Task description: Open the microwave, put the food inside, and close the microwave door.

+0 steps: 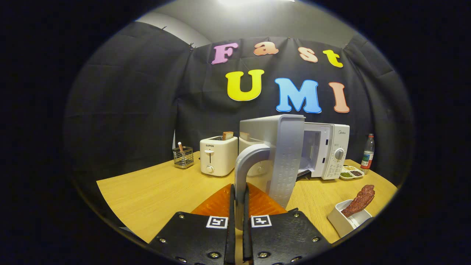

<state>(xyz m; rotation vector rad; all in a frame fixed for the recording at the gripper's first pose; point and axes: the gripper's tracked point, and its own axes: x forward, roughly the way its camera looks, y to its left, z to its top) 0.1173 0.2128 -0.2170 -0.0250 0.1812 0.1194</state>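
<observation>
- Gripper [238, 206] clenched on the microwave door handle [245, 165]; the grey curved bar sits squeezed between both fingers [220, 200].
- Microwave [329, 151] white, stands toward the far edge of the desk [147, 191], right of centre; door [281, 158] swung wide open toward the camera, its inner edge facing us, cavity open and lit behind it.
- Writing: small grey brand mark on the microwave's control panel above the dial [339, 154], too small to read; embossed text runs down the door's edge, illegible. Toaster [218, 155] carries "SUPOR" on its front.
- Toaster white, left of the door, a bread slice [227, 135] poking out of its slot; a second white appliance sits partly hidden behind the door.
- Wire basket [183, 157] left of the toaster holds a stick-like utensil.
- Food [359, 201]: dark reddish-brown piece of meat leaning out of a white rectangular container [344, 221], near the desk's front right edge, well apart from the microwave.
- Divided white dish [351, 172] just beside the microwave's right side holds green and dark bits.
- Bottle [368, 152] with a red cap and a label stands upright beyond the dish, near the desk's right corner.
- Open desk surface lies left of the gripper and between the door and the food container.
</observation>
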